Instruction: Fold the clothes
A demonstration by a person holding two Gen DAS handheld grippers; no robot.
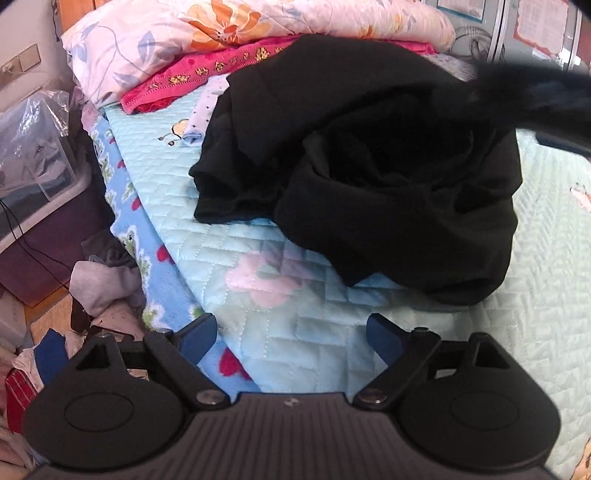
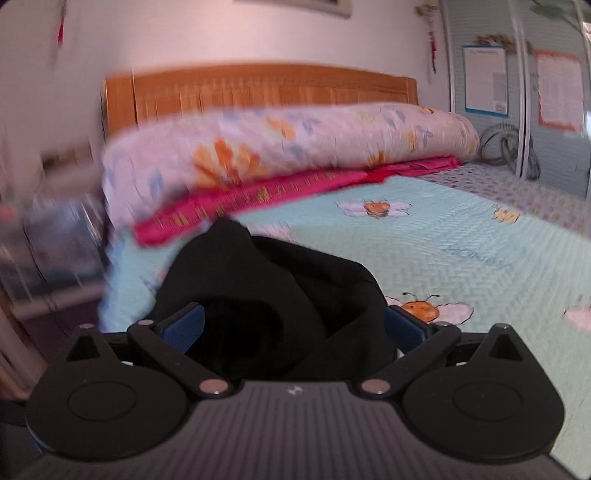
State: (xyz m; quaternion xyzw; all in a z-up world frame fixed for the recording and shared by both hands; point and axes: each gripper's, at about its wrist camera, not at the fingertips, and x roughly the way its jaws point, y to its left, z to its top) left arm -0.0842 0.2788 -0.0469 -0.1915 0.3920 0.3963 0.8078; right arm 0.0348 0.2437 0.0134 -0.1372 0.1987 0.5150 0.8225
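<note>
On the bed: we see a black garment (image 1: pixel 369 177) lying crumpled in a heap on the pale blue quilted bedspread (image 1: pixel 280 332), toward its left side.
Garment shape: we find it bunched and folded over itself, with a dark hollow in its middle.
Left gripper (image 1: pixel 291 334): we hold it above bare bedspread just short of the garment, jaws spread wide with nothing between them.
Right gripper (image 2: pixel 295 325): our jaws stand spread, and black cloth fills the gap between them; the blue pads (image 2: pixel 184 326) do not press on it.
Behind the garment: a pink blanket (image 1: pixel 207 70) lies under a rolled floral quilt (image 1: pixel 207 26) by the wooden headboard (image 2: pixel 258 88).
Beside the bed: loose clothes (image 1: pixel 99 288) lie on the floor.
</note>
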